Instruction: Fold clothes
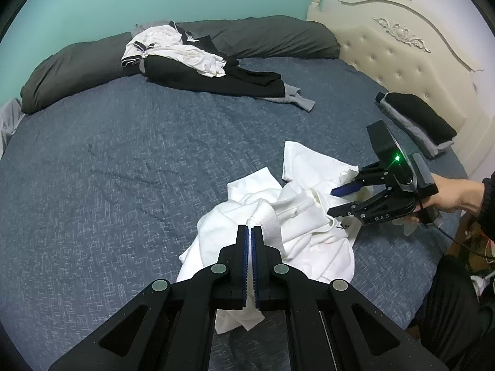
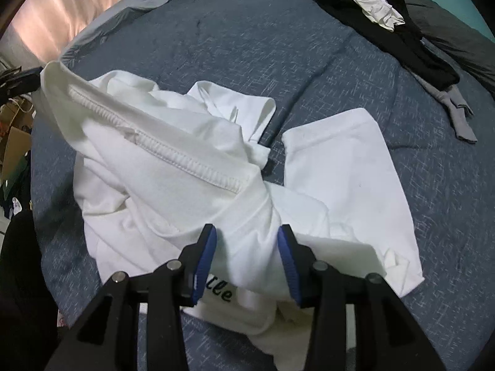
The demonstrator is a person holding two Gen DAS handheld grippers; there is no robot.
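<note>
My left gripper [image 1: 250, 232] has its jaws pressed together on a fold of the white shirt [image 1: 278, 232], with a ridge of the cloth pulled up between the blue pads and a loose flap hanging beneath the fingers. My right gripper [image 2: 247, 238] stands with its jaws apart, a bunched part of the same shirt lying between the blue pads [image 2: 208, 249]; whether they actually press on it I cannot tell. From the left wrist view the right gripper [image 1: 335, 199] hangs over the shirt's right edge, held by a hand [image 1: 454, 194] in a dark sleeve.

The shirt lies crumpled near the front of the blue bedspread [image 1: 123, 170], one sleeve [image 2: 340, 160] spread flat toward the far side, a ribbed collar band [image 2: 154, 145] stretched up to the left, and some dark lettering (only partly readable) by the right gripper's left pad.

Further out, a heap of black, white and grey clothes [image 1: 198, 61] sits well apart at the far side of the bed, against a long dark grey pillow [image 1: 77, 68]. A folded stack of black and grey garments [image 1: 417, 120] rests near the cream tufted headboard [image 1: 402, 52]. Nothing lies between the grippers and the shirt.
</note>
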